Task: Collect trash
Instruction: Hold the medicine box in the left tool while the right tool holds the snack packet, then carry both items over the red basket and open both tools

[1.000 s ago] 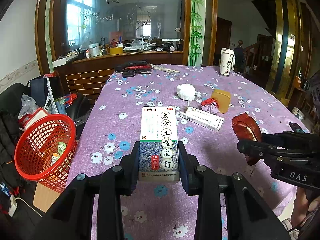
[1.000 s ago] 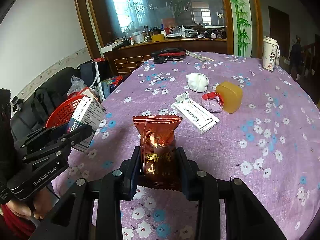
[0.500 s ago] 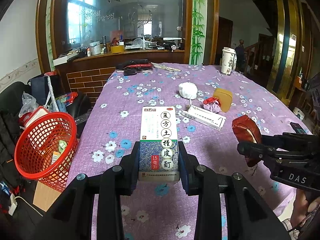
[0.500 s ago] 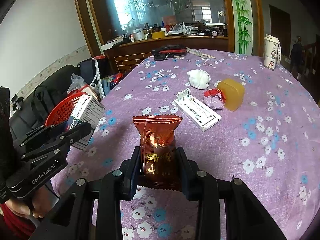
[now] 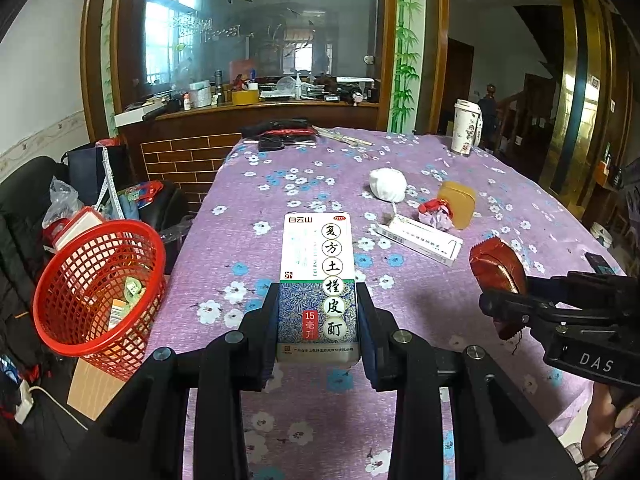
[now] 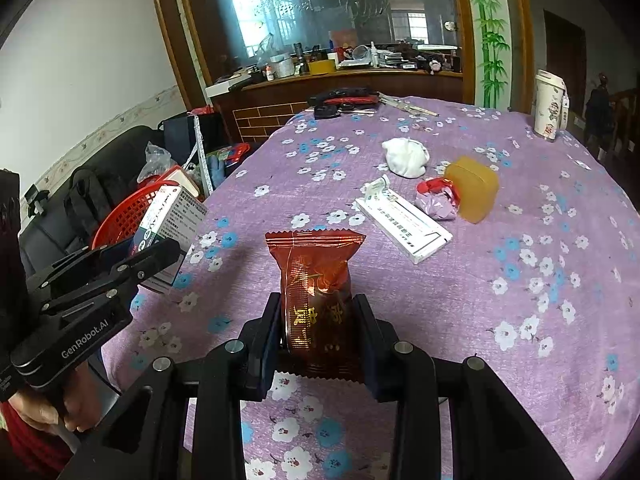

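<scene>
So the left gripper [image 5: 318,320] has its pads clamped on the lower half of a box [image 5: 318,280], the rest sticking out forward over the table [image 5: 400,432]; the right gripper [image 6: 318,332] is squeezing a red packet [image 6: 316,292] the same way, packet standing up between the pads. Both are held above the near edge of the purple flowered cloth; from the left view the right gripper sits off to the right, apart from the box. The red basket [image 5: 100,288] is down on the left beside the table, a few scraps already in it; nothing between it and the box. Still lying mid-table: a long white carton [image 5: 418,238], a red crumpled wrapper [image 5: 434,212], a yellow tub [image 5: 456,204] touching it, a white wad [image 5: 387,184]; a cup [image 5: 466,126] stands at the far edge.
</scene>
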A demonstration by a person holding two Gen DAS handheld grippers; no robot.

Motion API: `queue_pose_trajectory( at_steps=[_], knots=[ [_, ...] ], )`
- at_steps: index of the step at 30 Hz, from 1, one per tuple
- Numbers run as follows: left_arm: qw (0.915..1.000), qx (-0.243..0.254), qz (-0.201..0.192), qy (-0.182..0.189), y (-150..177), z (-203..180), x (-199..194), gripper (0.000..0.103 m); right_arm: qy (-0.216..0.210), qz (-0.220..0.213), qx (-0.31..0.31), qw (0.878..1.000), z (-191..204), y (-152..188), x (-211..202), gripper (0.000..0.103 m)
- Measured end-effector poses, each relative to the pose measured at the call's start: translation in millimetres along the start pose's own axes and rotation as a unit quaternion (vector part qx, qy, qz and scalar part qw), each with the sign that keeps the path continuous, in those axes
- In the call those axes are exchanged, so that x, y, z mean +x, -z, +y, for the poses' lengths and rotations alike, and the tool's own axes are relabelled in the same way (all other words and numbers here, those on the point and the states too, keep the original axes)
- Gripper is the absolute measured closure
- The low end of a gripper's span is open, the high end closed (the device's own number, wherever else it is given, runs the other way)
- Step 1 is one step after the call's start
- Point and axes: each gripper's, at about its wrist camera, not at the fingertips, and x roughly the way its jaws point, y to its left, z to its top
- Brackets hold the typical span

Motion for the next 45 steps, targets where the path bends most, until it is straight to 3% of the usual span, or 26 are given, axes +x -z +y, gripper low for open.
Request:
queue_pose_trajectory(
  at_steps=[8,13,17,24,30,32,34,35,38,45],
  knots=[
    [0.9993,-0.026,-0.022,-0.017,-13.7,35.8,-15.7,0.070,-0.036,0.012,-0.022,0.999,27.7,-29.1,14.6,0.065],
    [0.9972,-0.060,-0.032,-0.032,-25.5,79.5,-25.6,0.070,-0.062,0.015,-0.054,0.996,65.2,-56.7,28.2,0.065],
    [0.9939,-0.080,-0.037,-0.066,-27.9,120.3,-29.3,0.070,-0.089,0.025,-0.070,0.993,96.3,-76.7,43.7,0.065],
    [0.9855,-0.131,-0.018,-0.106,-20.1,204.3,-17.1,0.070,-0.137,0.051,-0.085,0.986,158.1,-111.7,92.8,0.065],
    [0.9799,-0.158,0.000,-0.122,-8.4,246.0,-2.9,0.070,-0.171,0.082,-0.078,0.979,203.1,-127.4,143.7,0.063],
    [0.9785,-0.166,0.002,-0.122,-4.5,253.5,-0.1,0.061,-0.177,0.085,-0.072,0.978,213.5,-131.7,158.0,0.061],
    [0.9772,-0.171,0.002,-0.126,-2.1,258.7,1.3,0.044,-0.180,0.089,-0.062,0.978,217.6,-135.4,170.4,0.049],
    [0.9767,-0.173,0.002,-0.128,-1.2,259.9,1.5,0.042,-0.179,0.086,-0.057,0.978,216.2,-136.2,171.2,0.046],
    [0.9782,-0.169,-0.002,-0.121,0.2,257.6,-0.4,0.041,-0.188,0.078,-0.050,0.978,205.2,-135.4,164.2,0.046],
    [0.9847,-0.149,0.000,-0.090,-4.5,219.7,2.9,0.041,-0.155,0.061,-0.023,0.986,139.4,-114.4,129.1,0.041]
  ],
)
